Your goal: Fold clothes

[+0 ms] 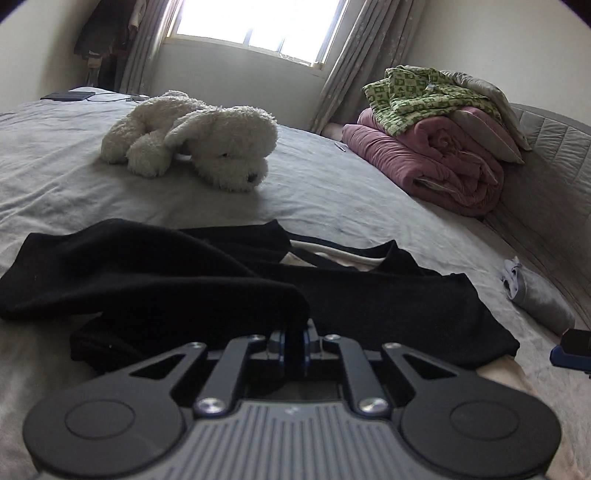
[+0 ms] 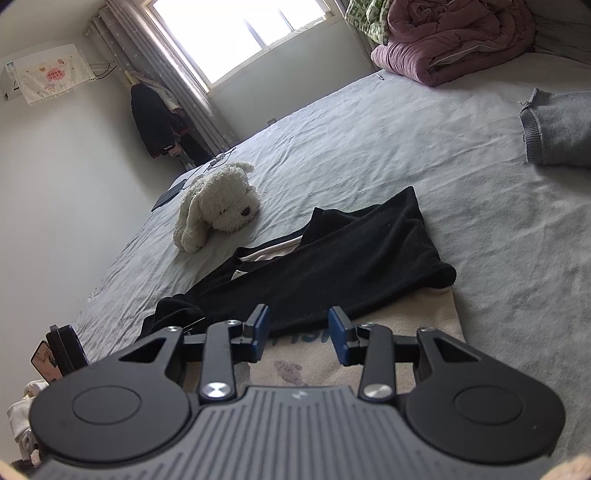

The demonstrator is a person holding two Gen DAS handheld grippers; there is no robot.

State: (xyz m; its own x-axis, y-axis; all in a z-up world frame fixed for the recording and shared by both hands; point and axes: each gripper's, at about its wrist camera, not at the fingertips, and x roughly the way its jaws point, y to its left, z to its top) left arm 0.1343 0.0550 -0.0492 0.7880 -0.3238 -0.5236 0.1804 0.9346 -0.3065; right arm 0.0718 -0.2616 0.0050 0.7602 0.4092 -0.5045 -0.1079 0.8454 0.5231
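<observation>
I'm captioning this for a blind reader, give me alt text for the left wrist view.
The left gripper is shut on a fold of a black garment lying on a grey bed sheet. Beyond it lie a white plush dog and a pink folded quilt beneath a bright window.

A home bedroom. I am working over a wide bed (image 2: 369, 140) with a rumpled grey sheet. A white plush dog (image 1: 192, 142) lies on it. Against the padded headboard (image 1: 546, 162) sit a rolled pink quilt (image 1: 428, 166) and a green patterned blanket (image 1: 424, 96). Daylight comes through a window (image 2: 236, 33) hung with grey curtains (image 2: 184, 85). Dark coats (image 2: 155, 122) hang in the corner by the window. High on the wall, an air conditioner wears a fringed cloth cover (image 2: 51, 75). A dark tablet with a cable (image 1: 66, 96) rests at the bed's far edge.
</observation>
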